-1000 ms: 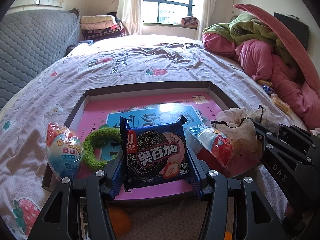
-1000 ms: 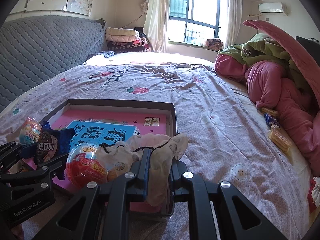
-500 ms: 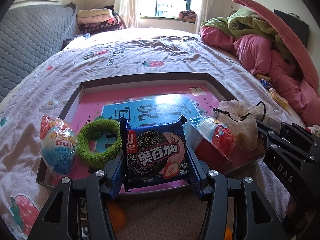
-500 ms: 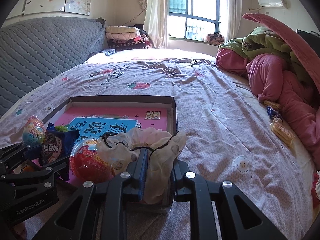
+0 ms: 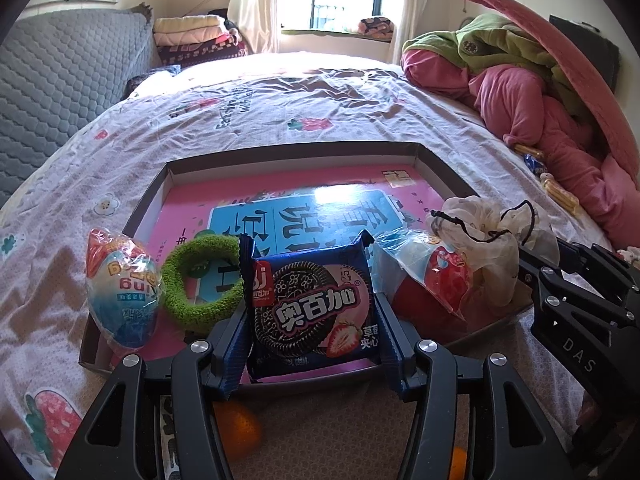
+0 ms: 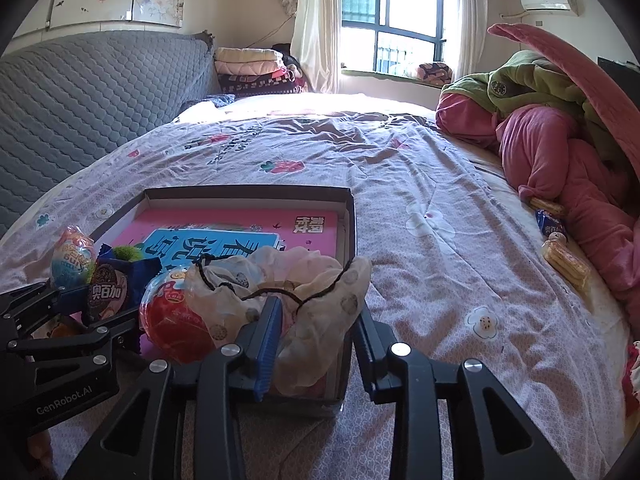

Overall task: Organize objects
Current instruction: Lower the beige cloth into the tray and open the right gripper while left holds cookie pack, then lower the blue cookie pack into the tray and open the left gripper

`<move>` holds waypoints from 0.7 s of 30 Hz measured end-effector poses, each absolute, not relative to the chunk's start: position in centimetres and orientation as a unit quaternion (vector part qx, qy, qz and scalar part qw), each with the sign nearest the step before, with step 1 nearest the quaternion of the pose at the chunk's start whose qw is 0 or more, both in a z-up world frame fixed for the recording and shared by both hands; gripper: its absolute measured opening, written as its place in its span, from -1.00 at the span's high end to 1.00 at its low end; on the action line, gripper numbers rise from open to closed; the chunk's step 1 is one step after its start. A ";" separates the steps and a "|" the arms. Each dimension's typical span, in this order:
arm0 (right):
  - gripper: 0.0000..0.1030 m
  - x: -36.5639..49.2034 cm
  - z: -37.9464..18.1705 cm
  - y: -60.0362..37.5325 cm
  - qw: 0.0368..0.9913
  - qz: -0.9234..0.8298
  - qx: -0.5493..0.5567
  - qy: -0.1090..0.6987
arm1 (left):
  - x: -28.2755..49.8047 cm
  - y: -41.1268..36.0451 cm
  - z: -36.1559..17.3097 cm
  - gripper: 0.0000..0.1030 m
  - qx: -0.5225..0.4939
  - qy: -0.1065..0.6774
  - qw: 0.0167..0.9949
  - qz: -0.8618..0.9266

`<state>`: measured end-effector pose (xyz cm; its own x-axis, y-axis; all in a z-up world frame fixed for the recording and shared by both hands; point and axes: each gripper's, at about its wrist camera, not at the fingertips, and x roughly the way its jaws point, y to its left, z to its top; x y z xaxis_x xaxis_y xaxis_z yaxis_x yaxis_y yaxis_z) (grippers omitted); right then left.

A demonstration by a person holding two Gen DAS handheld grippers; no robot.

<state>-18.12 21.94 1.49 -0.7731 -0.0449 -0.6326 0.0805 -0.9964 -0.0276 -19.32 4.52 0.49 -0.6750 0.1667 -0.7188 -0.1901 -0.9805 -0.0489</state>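
Blue biscuit packet (image 5: 310, 310) pinched in left gripper (image 5: 312, 344); right gripper (image 6: 316, 332) opening around cream scrunchie (image 6: 316, 288) (pads apart), over the box (image 6: 348, 208)

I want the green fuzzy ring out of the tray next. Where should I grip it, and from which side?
Grip the green ring across its near band, one gripper finger inside the hole and one outside, coming from above at the near edge. It looks propped at a tilt in the tray, hole facing the camera, with the egg toy close on its left and the cookie packet on its right, so a sideways approach looks crowded.
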 end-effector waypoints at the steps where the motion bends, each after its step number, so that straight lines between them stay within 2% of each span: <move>1: 0.29 -18.1 1.5 21.9 0.033 -0.941 0.335 0.027 | -19.3 4.5 0.5 -0.13 -0.391 0.017 0.096 0.915; 7: 0.11 -17.8 1.9 22.4 0.030 -0.944 0.327 0.027 | -19.1 4.0 0.7 -0.13 -0.389 0.018 0.092 0.917; 21: 0.05 -17.6 2.2 22.3 0.032 -0.946 0.322 0.027 | -19.4 3.7 0.6 -0.15 -0.399 0.002 0.098 0.912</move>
<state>-17.62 22.28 2.18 -0.7905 -0.0437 -0.6109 0.0789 -0.9964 -0.0308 -19.43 3.65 0.60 -0.6632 0.1768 -0.7273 -0.1795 -0.9809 -0.0747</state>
